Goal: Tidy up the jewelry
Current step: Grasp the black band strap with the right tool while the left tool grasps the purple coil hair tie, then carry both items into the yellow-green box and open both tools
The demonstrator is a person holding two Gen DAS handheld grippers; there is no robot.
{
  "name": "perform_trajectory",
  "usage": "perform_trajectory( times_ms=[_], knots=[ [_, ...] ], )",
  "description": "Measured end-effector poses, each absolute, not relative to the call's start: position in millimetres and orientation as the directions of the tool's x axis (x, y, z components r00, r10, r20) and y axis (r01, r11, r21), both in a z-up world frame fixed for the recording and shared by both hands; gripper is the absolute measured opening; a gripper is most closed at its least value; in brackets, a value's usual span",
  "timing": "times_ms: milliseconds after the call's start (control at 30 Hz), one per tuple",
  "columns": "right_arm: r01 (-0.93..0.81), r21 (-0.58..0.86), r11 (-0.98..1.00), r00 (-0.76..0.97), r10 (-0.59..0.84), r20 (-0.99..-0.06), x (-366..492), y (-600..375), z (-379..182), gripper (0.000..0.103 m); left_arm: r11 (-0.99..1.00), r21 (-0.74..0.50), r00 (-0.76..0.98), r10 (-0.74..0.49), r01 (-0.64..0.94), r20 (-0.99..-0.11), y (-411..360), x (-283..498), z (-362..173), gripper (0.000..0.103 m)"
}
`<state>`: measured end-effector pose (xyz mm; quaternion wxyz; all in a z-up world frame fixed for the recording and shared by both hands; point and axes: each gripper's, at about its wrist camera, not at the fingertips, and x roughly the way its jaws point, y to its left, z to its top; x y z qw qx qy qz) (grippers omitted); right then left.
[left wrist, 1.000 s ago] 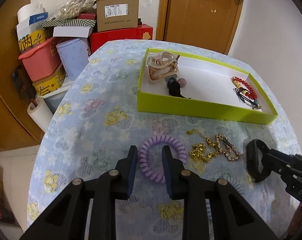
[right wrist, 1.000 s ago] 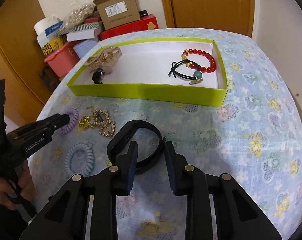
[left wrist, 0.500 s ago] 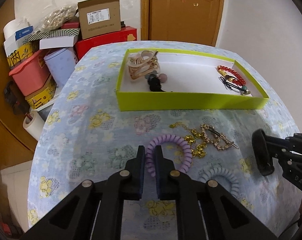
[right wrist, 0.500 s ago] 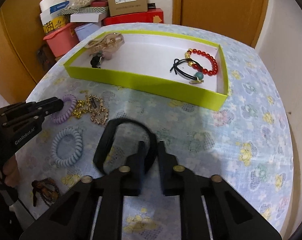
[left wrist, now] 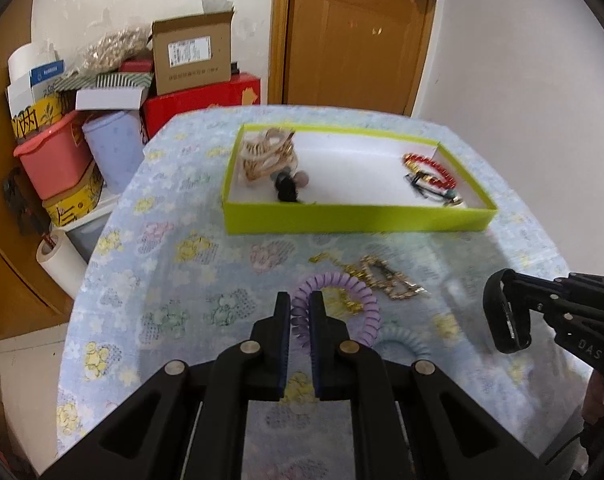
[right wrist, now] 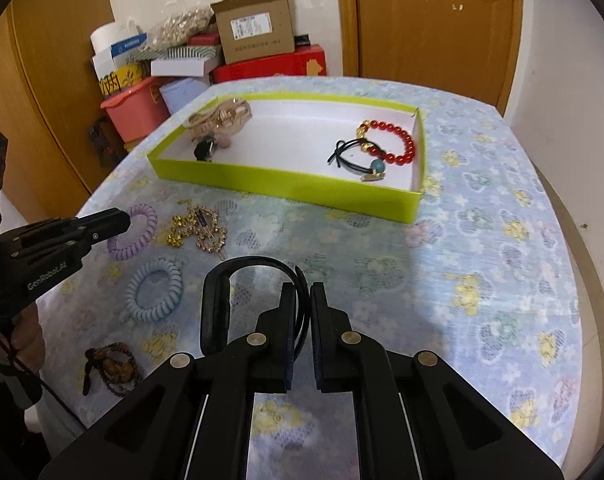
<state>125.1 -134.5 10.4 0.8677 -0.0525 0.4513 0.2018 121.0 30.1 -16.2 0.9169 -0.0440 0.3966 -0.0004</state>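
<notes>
My left gripper (left wrist: 299, 304) is shut on a purple spiral hair tie (left wrist: 356, 296), lifted a little off the flowered tablecloth. My right gripper (right wrist: 304, 296) is shut on a black wristband (right wrist: 221, 300), also raised; the band (left wrist: 504, 320) shows at the right of the left wrist view. A lime-green box (left wrist: 358, 214) with a white floor stands farther back and holds a gold hair claw (left wrist: 265, 152), a black clip, a red bead bracelet (right wrist: 398, 140) and a black cord bracelet (right wrist: 358, 156). Gold chain jewelry (right wrist: 201, 228) lies on the cloth.
A pale blue spiral hair tie (right wrist: 153, 290) and a dark beaded bracelet (right wrist: 111, 366) lie on the cloth near the left hand. Boxes, a pink tub (left wrist: 51, 160) and paper rolls are stacked beyond the table's far left edge. A wooden door (left wrist: 358, 32) stands behind.
Both grippers went from open to shut, the left on the purple hair tie and the right on the black wristband. Both then rose slightly with their items.
</notes>
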Motion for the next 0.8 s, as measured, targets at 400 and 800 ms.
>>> perform_trajectory(
  times_ms=[400,800],
  knots=[
    [-0.394,0.12,0.911,0.55,0.338,-0.764,114.1,-147.1,30.5,0.007,0.995,-0.099,0.727,-0.062,-0.009,-0.684,22.2,108.4,11.8,0.009],
    [-0.398,0.11,0.911,0.569,0.34,-0.749,130.6,-150.4,40.5,0.007,0.994,-0.105,0.722,-0.069,-0.005,-0.689,23.2,130.0,15.0,0.009]
  ],
)
